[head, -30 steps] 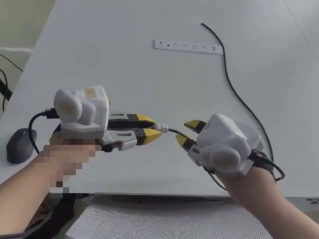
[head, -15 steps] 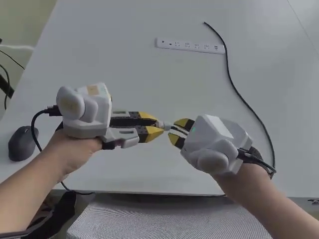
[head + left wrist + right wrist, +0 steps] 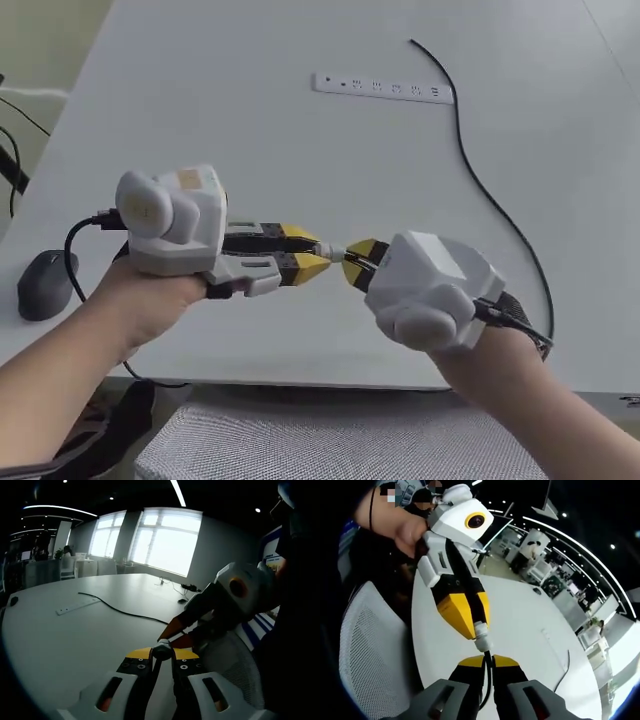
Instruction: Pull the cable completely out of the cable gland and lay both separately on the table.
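Right gripper (image 3: 352, 268) closer, clamping black cable (image 3: 488, 656) | left gripper (image 3: 316, 256) clamping white cable gland (image 3: 482, 635)

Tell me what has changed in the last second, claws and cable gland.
The right claw moved in toward the left claw and shut on the cable right beside the cable gland; it was open before. The left claw stayed clamped on the gland. The power strip and mouse have not moved.

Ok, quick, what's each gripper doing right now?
Left gripper: jaws shut on the cable gland.
Right gripper: jaws shut on the cable, right next to the gland.
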Motion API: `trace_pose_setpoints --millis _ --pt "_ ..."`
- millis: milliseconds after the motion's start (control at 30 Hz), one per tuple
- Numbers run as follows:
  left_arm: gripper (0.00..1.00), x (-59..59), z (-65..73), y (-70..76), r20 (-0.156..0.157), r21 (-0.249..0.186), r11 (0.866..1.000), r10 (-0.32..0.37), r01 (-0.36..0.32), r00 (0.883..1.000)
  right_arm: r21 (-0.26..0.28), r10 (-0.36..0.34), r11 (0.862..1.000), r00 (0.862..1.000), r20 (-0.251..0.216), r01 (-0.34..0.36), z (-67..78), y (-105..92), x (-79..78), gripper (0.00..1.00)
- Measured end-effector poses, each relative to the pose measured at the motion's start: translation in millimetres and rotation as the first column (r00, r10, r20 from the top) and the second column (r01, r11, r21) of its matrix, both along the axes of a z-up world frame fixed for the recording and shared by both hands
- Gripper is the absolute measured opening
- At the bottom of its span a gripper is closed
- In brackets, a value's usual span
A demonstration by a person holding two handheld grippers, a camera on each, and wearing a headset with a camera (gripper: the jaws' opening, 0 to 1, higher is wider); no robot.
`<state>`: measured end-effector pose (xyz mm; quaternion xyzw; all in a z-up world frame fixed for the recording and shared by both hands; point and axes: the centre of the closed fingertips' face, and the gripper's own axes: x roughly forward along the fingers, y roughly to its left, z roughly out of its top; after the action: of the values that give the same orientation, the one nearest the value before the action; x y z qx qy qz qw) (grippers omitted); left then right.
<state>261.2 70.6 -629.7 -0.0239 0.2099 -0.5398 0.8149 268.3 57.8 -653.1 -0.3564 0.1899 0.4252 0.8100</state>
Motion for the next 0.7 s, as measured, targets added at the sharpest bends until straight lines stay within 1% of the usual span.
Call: trace_pose_setpoints --millis 167,300,400,500,567,633,700 --pt "0.15 0.0 1.0 -0.9 0.01 0.0 1.0 -0.004 0.004 1.0 0.014 -0.012 1.0 1.0 -0.013 0.012 1.0 -1.3 1.1 0.0" --pt "0.15 0.6 0.7 -1.5 0.01 0.0 1.0 -0.005 0.005 1.0 0.019 -0.025 0.999 0.999 -0.022 0.025 0.4 -2.6 2.6 0.0" --pt "0.15 1.5 1.5 -1.8 0.014 0.0 1.0 -0.007 0.007 1.0 0.043 -0.044 0.998 0.998 -0.039 0.045 1.0 -3.5 3.8 0.0" --pt "0.15 1.9 1.5 -2.3 0.015 0.001 1.0 -0.009 0.009 1.0 0.053 -0.052 0.997 0.998 -0.046 0.054 0.4 -3.8 3.8 0.0" --pt "0.15 2.8 2.1 -1.8 0.016 -0.002 1.0 -0.004 0.004 1.0 0.048 -0.069 0.996 0.996 -0.051 0.072 -1.9 -8.4 6.4 0.0" --pt "0.15 2.9 2.6 -1.1 0.015 -0.005 1.0 -0.003 0.003 1.0 0.058 -0.092 0.994 0.993 -0.069 0.097 -3.8 -14.1 8.1 0.0" --pt "0.15 2.5 2.8 -0.6 0.016 -0.006 1.0 -0.003 0.003 1.0 0.058 -0.105 0.992 0.991 -0.078 0.11 -5.0 -18.1 8.9 0.0"
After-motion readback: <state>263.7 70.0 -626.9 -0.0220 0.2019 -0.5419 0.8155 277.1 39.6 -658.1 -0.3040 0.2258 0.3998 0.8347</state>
